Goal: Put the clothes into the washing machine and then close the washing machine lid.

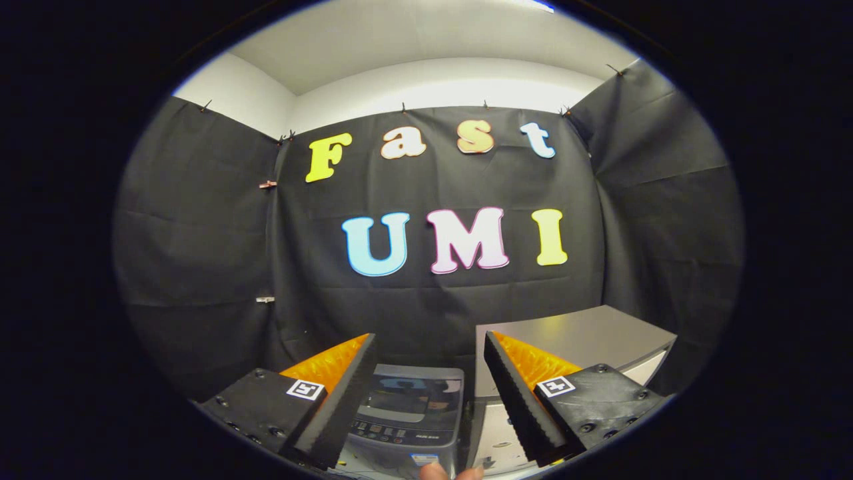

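Washing machine (408,417) lid — glossy plastic

Recording booth w/ laundry setup: black cloth walls (200,267), small washing machine (408,413), grey cabinet (586,340) beside it.

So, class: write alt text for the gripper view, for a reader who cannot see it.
The gripper is open and holds nothing, with a small washing machine seen between its fingers, lid shut. A grey cabinet stands beside it against black cloth walls.
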